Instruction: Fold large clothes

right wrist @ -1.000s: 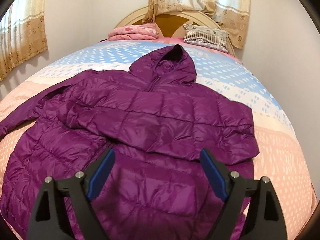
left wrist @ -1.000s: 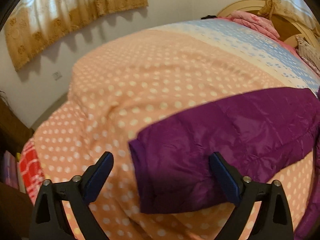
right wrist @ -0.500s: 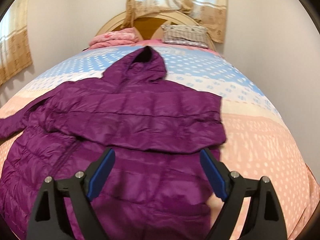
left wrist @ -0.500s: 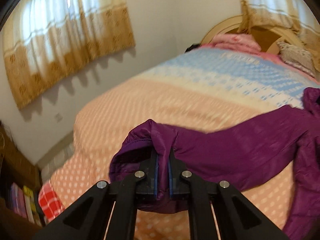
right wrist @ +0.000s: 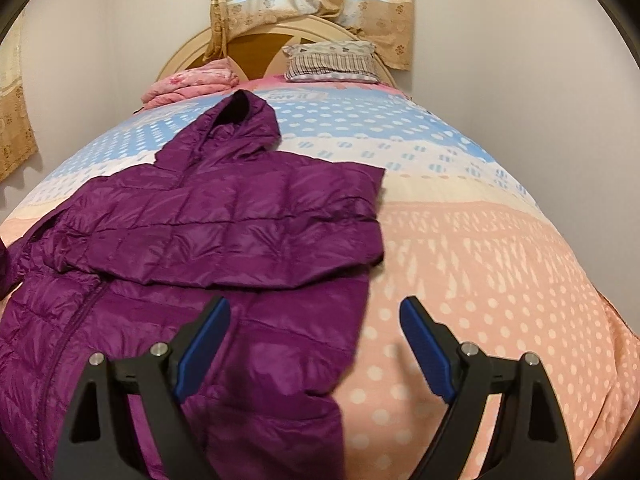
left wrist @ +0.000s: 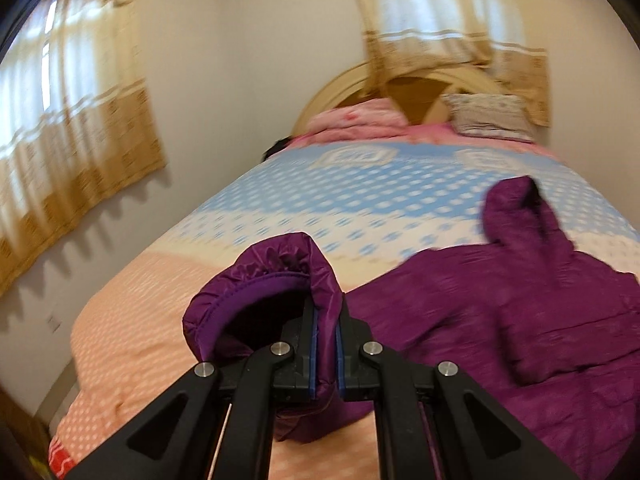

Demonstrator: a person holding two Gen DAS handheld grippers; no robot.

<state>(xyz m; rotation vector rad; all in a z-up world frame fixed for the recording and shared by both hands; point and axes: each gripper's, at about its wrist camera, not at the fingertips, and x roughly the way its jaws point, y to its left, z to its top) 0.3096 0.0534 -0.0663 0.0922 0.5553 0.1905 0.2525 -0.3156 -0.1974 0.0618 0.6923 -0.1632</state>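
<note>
Left gripper (left wrist: 325, 354): clamped on the sleeve cuff (left wrist: 272, 280), lifted above the bedspread (left wrist: 152, 320), cuff opening facing the camera.
Jacket (right wrist: 208, 240): purple, quilted, spread on the bedspread, hood (right wrist: 240, 120) toward the headboard (right wrist: 256, 40); its right sleeve lies folded across the chest.
Right gripper (right wrist: 316, 350): fingers spread wide, gripping nothing, over the jacket's right hem edge.
Pillow (right wrist: 332, 62): against the headboard, right of the pink blanket (right wrist: 192, 84).

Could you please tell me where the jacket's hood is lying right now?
In the right wrist view, the hood lies flat on the blue-dotted part of the bedspread, pointing toward the headboard, just short of the pink blanket.
</note>
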